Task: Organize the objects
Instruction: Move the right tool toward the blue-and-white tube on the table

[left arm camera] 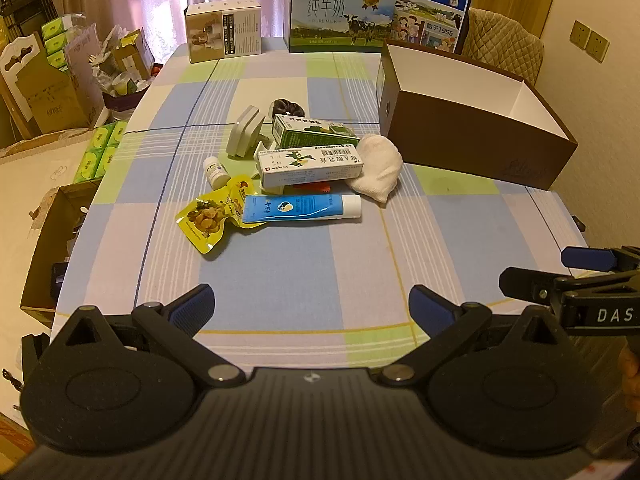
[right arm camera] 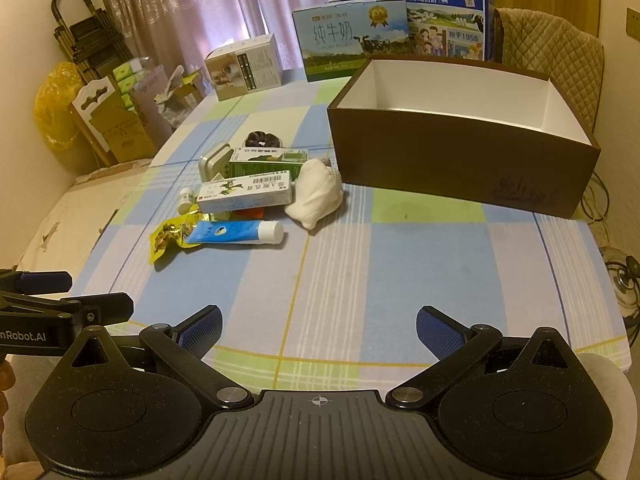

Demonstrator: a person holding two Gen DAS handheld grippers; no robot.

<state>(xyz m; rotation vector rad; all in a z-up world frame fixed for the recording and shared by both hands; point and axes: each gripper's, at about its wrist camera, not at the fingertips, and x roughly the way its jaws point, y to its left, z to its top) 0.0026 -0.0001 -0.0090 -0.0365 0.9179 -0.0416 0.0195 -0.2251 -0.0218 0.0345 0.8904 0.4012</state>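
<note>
While both the left gripper (left arm camera: 310, 304) and right gripper (right arm camera: 319, 326) hover spread wide and empty, nothing sits in the brown box (right arm camera: 460, 168). Best to start with the blue tube (right arm camera: 236, 233), lying nearest beside the box, gripping across its middle.

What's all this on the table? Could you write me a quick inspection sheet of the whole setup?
Surface: checked tablecloth, flat.
Job's things: blue tube, snack pouch, white pill bottle, white carton, green carton, white cloth bundle, piled together; brown box open, no contents visible.
Clutter: milk cartons at the far edge.
Grippers: left tool open; right tool open; both hold nothing.
Cables: wires beyond the right edge.
Surroundings: curtains, quilted chair.
</note>
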